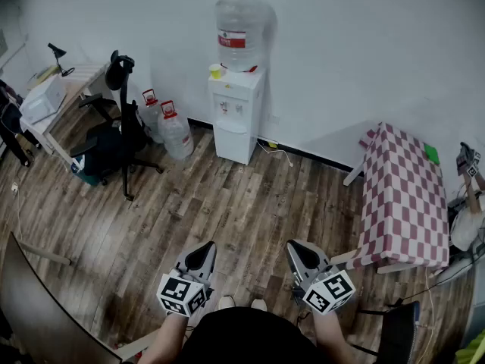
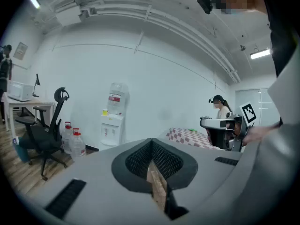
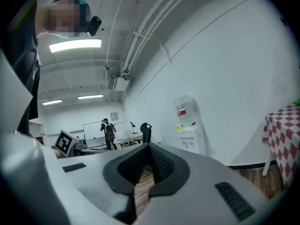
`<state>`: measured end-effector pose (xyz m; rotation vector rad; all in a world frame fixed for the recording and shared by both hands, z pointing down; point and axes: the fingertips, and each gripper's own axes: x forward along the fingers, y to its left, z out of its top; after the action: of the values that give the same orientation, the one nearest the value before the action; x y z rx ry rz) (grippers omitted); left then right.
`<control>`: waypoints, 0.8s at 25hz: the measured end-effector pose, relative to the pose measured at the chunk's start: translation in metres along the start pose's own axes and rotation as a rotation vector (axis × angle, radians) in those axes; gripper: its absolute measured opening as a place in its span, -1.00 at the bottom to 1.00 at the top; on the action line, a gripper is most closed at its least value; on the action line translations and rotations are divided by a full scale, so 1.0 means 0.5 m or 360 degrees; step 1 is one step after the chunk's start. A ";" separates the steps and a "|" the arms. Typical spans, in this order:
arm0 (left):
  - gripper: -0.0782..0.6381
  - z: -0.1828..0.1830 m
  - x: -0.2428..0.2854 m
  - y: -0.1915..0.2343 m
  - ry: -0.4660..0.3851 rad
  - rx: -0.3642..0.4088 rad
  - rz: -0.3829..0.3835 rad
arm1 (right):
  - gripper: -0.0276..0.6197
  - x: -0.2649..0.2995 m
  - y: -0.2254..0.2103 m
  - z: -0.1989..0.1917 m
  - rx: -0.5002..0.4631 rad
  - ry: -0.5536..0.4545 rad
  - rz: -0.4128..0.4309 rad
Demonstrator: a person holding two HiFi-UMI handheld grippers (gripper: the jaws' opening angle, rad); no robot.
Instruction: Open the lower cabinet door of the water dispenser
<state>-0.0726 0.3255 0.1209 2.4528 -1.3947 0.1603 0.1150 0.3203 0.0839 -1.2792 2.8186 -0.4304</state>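
The white water dispenser (image 1: 236,112) stands against the far wall with a large bottle (image 1: 244,32) on top; its lower cabinet door (image 1: 234,140) looks closed. Both grippers are held low, near my body and far from the dispenser across the wood floor. My left gripper (image 1: 203,249) is shut with nothing in it, and my right gripper (image 1: 298,246) is shut and empty too. From the left gripper (image 2: 151,141) the dispenser (image 2: 112,128) appears small, left of centre. Past the right gripper (image 3: 149,146) the dispenser (image 3: 190,136) stands to the right.
A black office chair (image 1: 114,139) and two floor water bottles (image 1: 173,130) stand left of the dispenser. A checkered table (image 1: 402,196) is on the right, a desk (image 1: 57,101) at far left, a dark panel (image 1: 34,309) at bottom left. Other people (image 2: 220,109) stand nearby.
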 end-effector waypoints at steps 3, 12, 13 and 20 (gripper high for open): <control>-0.74 -0.002 -0.011 0.011 0.0019 -0.0015 0.0006 | -0.85 0.003 0.012 -0.001 -0.0004 -0.0006 -0.0002; -0.74 0.006 -0.030 0.042 -0.0027 -0.0001 -0.0028 | -0.85 0.017 0.048 -0.005 -0.0028 0.0003 -0.0035; -0.74 0.008 -0.032 0.045 -0.0034 -0.0001 -0.0032 | -0.85 0.018 0.052 -0.006 -0.0028 0.0003 -0.0035; -0.74 0.020 -0.048 0.061 -0.0065 -0.0008 -0.0073 | -0.85 0.029 0.083 0.000 0.0001 -0.0041 -0.0021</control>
<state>-0.1117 0.3276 0.1119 2.4951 -1.3527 0.0965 0.0749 0.3354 0.0746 -1.2945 2.7900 -0.4119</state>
